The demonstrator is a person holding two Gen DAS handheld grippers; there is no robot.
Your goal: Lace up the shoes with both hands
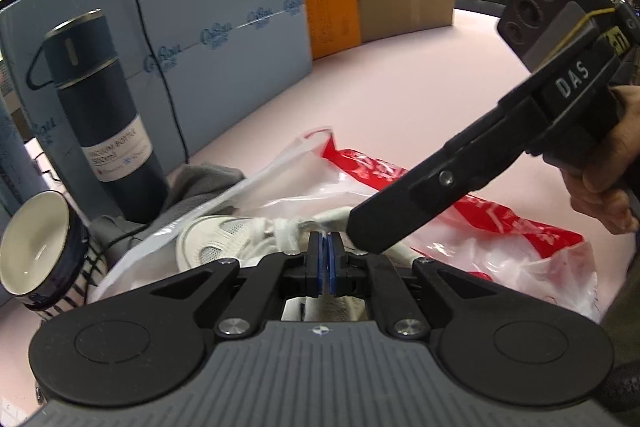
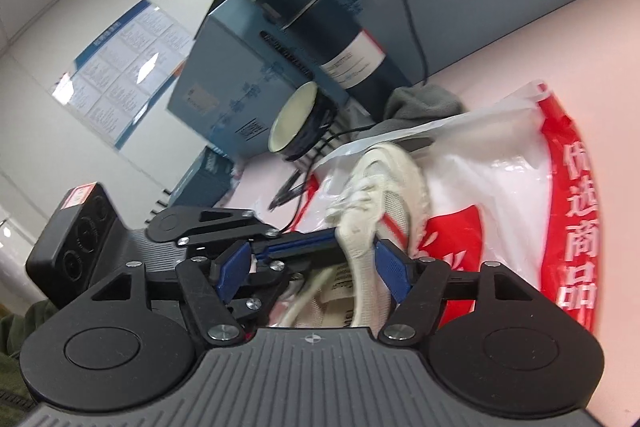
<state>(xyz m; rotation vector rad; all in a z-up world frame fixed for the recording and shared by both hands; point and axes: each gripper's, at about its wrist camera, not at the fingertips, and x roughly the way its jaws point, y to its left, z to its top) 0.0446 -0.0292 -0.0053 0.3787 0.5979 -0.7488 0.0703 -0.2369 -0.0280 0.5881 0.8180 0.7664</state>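
White shoe (image 2: pixel 384 195) lies on a red-and-white bag (image 2: pixel 520 187), near the flask (image 1: pixel 104 99). We keep our left gripper (image 1: pixel 325 259) pinched shut at its tongue, our right gripper (image 2: pixel 316 267) wide around the collar; a tug could drag it off the slick plastic.

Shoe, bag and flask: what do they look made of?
Shoe: off-white knit or mesh fabric, matte; open weave shows at the toe. Bag: thin glossy plastic film, translucent and crinkled, red print. Flask: probably painted metal, dark blue satin body with a bright rim and paper label.
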